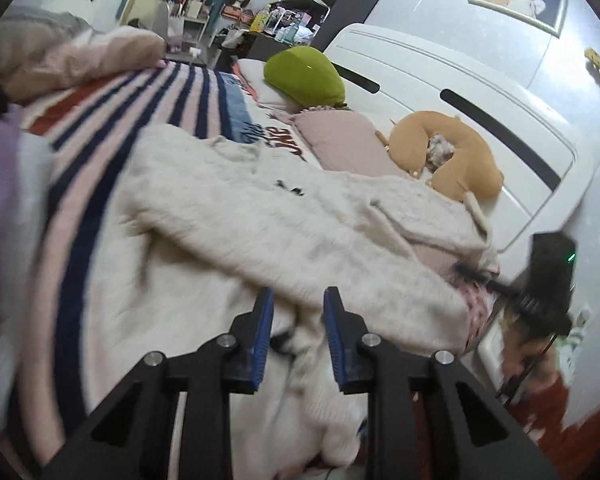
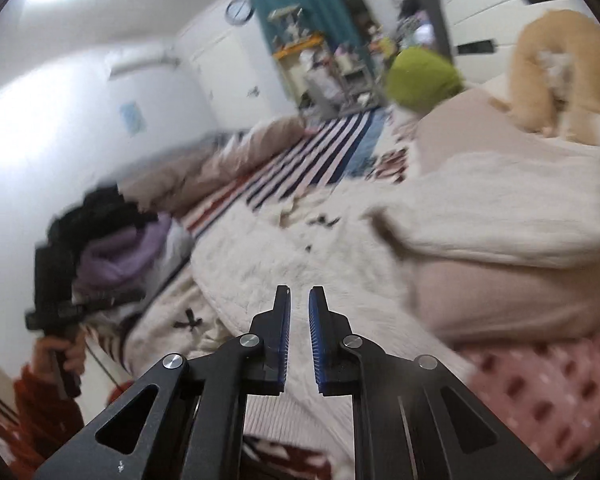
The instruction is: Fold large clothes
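A large cream knitted garment point(image 1: 260, 216) lies spread over the bed, one part draped across a pink pillow point(image 2: 500, 300). Small dark bows dot the garment point(image 2: 280, 256). My left gripper point(image 1: 298, 294) hovers just above its near folds. The blue pads stand a narrow gap apart, and cloth shows behind them, not pinched. My right gripper point(image 2: 300, 292) is above the garment's near edge, its pads almost together with nothing between them. Each wrist view shows the other gripper at its edge, held in a hand point(image 2: 60, 352) with a red sleeve.
A striped blanket point(image 1: 140, 96) covers the far bed. A green cushion point(image 1: 304, 72) and a tan plush point(image 1: 460, 160) rest by the white headboard point(image 1: 460, 92). Purple and dark clothes point(image 2: 120, 256) are piled at the left. A pink dotted sheet point(image 2: 560, 392) shows near the edge.
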Demonstrator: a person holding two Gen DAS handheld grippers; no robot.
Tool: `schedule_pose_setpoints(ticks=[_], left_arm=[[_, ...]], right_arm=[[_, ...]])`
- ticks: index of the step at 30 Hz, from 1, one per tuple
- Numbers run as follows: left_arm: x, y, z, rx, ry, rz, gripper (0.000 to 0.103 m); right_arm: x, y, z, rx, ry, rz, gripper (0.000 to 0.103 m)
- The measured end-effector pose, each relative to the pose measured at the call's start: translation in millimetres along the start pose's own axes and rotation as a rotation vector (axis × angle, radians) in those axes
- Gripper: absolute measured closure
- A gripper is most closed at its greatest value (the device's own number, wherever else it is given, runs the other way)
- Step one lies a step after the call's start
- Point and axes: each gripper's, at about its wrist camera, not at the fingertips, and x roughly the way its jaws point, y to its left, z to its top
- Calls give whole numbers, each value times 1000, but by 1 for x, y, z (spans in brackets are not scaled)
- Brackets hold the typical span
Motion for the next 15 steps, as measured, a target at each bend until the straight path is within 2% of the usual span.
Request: schedule_pose_setpoints(ticks=[2, 4, 5, 8, 9, 12, 14, 15], left_arm=[[23, -7, 9, 4, 9, -12, 78], [52, -10, 14, 14, 49, 3, 67], [60, -8, 13, 12, 62, 16, 64], [101, 11, 7, -37, 161, 74, 65], [112, 18, 4, -49, 178, 77, 65], [116, 24, 4, -70, 164, 66, 65], [110, 19, 7, -66, 168, 77, 65], [103, 13, 10, -62, 162, 84, 64]], right_arm=[[34, -5, -2, 27, 65, -9, 97], [55, -10, -14, 12, 121, -95, 97], [66, -16, -21, 14, 158, -134, 97], [78, -31, -39, 102, 213, -94, 98], [76, -35, -43, 110, 213, -84, 101], [59, -45, -37, 139, 194, -38, 99], [35, -54, -27, 162, 121, -47, 90], [15, -63, -20, 176, 62, -71, 77]])
